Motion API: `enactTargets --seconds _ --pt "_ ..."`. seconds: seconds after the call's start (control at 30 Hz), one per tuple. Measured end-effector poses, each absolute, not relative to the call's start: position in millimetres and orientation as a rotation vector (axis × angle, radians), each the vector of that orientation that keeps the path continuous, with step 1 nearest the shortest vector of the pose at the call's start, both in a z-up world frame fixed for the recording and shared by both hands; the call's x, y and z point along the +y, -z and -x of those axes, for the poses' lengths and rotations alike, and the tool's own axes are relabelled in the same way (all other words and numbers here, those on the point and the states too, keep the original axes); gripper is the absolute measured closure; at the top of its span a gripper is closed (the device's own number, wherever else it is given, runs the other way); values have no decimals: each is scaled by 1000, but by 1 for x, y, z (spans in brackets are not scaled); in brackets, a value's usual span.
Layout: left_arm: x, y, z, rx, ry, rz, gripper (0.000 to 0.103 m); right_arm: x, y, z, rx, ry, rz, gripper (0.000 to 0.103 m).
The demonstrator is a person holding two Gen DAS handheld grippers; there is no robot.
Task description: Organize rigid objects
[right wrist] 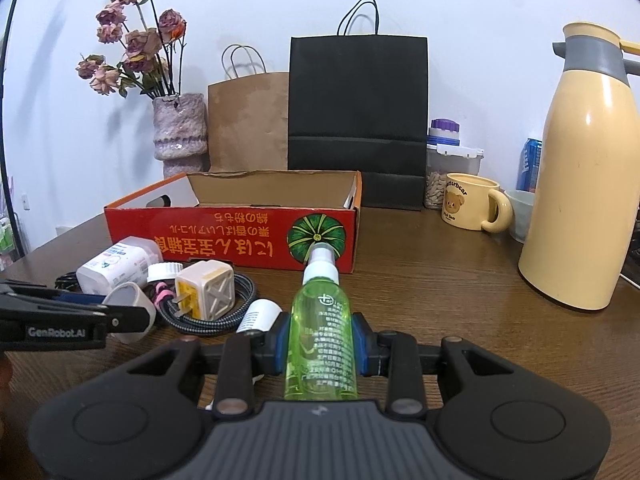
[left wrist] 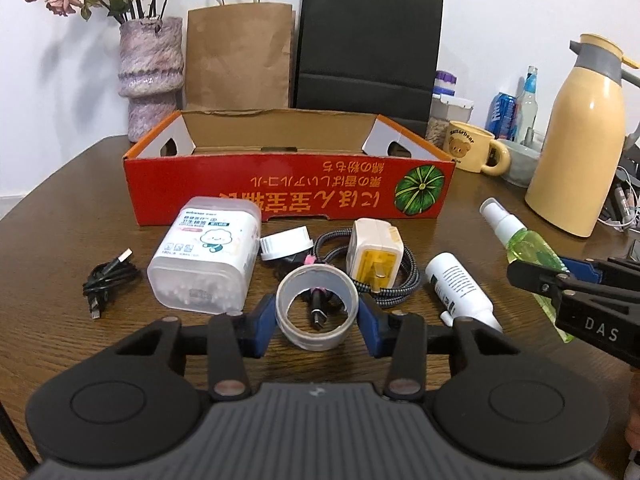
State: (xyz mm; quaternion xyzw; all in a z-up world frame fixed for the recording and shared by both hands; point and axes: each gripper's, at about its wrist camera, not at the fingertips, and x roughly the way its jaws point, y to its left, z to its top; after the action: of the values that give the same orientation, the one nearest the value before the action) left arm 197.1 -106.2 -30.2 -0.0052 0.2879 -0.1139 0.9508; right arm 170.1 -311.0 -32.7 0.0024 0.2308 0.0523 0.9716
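At lower centre, the light, stiff tape ring (left wrist: 316,312) is flanked by the spread left hand-held gripper (left wrist: 317,322), while the smooth, slippery spray bottle (right wrist: 321,334) is pinched mid-body by the right hand-held gripper (right wrist: 320,346).

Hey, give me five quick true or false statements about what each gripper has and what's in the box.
1. The right gripper is shut on the green spray bottle. True.
2. The left gripper sits around the tape roll. True.
3. The red cardboard box already holds the charger. False: the white charger lies on the table.
4. The bear mug lies tipped over. False: it stands upright.
5. The cotton swab box lies left of the tape roll. True.
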Motion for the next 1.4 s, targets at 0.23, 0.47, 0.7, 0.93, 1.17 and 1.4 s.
enactTargets --seconds 0.23,0.47,0.7,0.93,1.17,1.4 --pt "-104 27 -194 579 234 20 59 -310 32 -167 456 -104 -13 73" --pt "-98 16 -188 542 229 34 59 -306 28 -165 446 -98 -27 73" --pt "-91 -2 -183 500 232 41 59 -296 19 -165 422 -112 -46 72" --pt "-80 -22 -191 474 225 45 59 -285 2 -169 403 -140 -50 73" --pt "-75 -41 -203 430 203 31 59 -274 -20 -179 360 -145 -33 73" --pt "-68 -55 -225 403 159 62 59 -265 -35 -200 335 -150 -35 73"
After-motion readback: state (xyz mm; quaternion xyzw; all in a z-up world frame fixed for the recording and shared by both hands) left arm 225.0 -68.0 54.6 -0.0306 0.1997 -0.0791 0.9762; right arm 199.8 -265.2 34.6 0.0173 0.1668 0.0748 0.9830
